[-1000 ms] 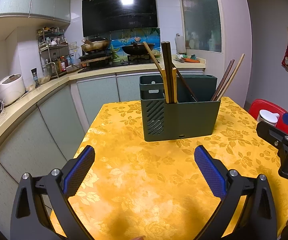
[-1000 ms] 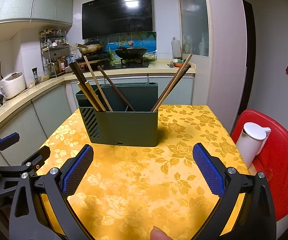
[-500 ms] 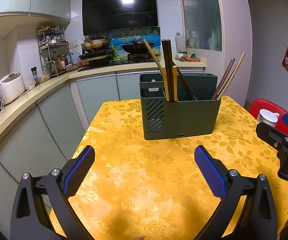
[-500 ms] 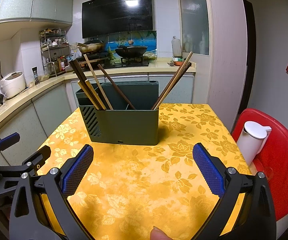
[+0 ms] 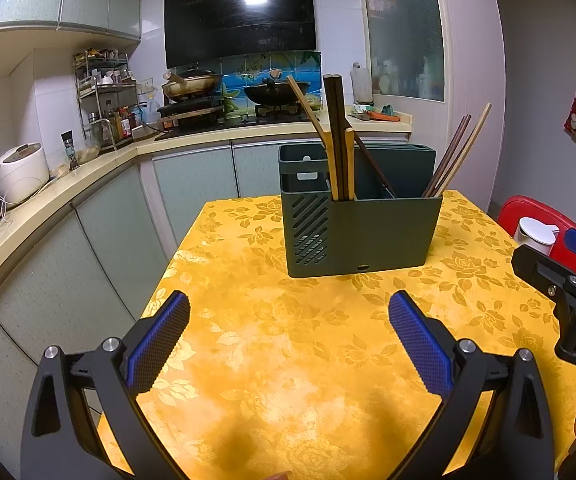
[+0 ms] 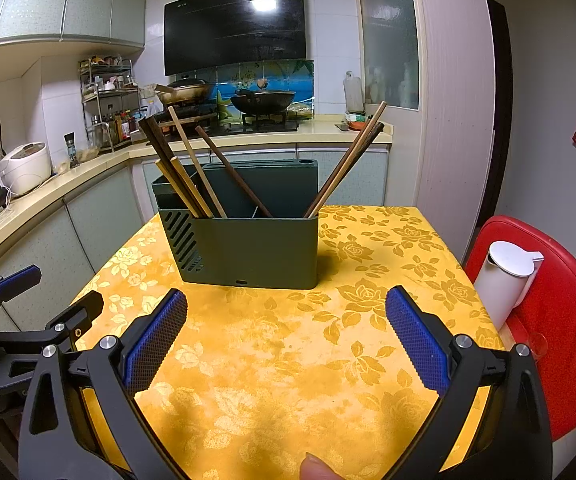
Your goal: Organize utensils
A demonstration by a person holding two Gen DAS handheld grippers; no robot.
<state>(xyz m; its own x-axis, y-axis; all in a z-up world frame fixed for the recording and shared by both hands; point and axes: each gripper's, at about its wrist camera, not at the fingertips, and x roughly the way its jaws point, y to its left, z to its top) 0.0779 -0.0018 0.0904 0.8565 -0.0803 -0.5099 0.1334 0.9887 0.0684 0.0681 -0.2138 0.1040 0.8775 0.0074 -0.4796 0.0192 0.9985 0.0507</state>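
Straight ahead of both wide-open, empty grippers, left [image 5: 288,334] and right [image 6: 286,330], stood the holder [image 6: 248,248], chopsticks [image 6: 344,170] leaning upright; neither gripper clearly nearer.

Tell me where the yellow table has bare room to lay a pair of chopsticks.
The widest bare patch lies between the green utensil holder and the open right gripper. A bare strip also runs from the holder's right side to the table edge. Inside the holder it is crowded: chopsticks lean in its left compartment, more chopsticks in its right.
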